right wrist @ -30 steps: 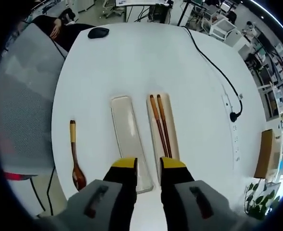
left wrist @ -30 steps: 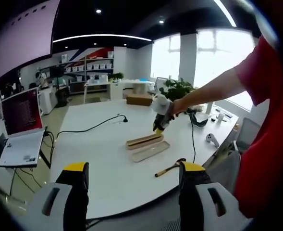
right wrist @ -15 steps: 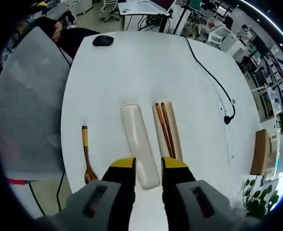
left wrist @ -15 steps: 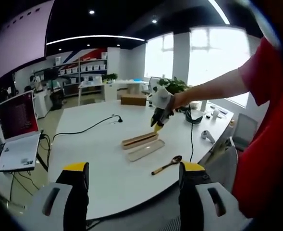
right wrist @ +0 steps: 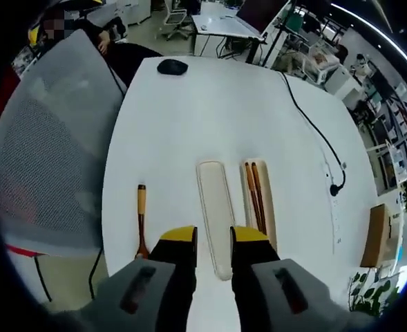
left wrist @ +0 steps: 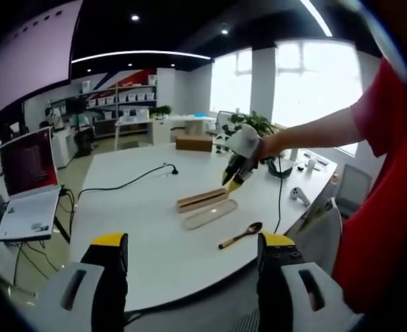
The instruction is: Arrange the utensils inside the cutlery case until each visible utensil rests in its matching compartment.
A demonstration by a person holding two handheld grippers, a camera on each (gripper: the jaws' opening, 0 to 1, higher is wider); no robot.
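On the white table [left wrist: 141, 228] in the left gripper view your left gripper [left wrist: 187, 250] waits apart and empty, while in the right gripper view your right gripper [right wrist: 213, 238], jaws narrowly parted, hovers above the case [right wrist: 258, 200]; swing to the spoon [right wrist: 141, 221] lying outside it.

The right tool [right wrist: 212, 238] hides the spoon [right wrist: 141, 218] bowl and the near end of the lid [right wrist: 217, 207].

White table [right wrist: 189, 124], black mouse [right wrist: 172, 67] – far edge, open laptop [left wrist: 29, 183], black cable [right wrist: 312, 123], mesh chair [right wrist: 44, 166]
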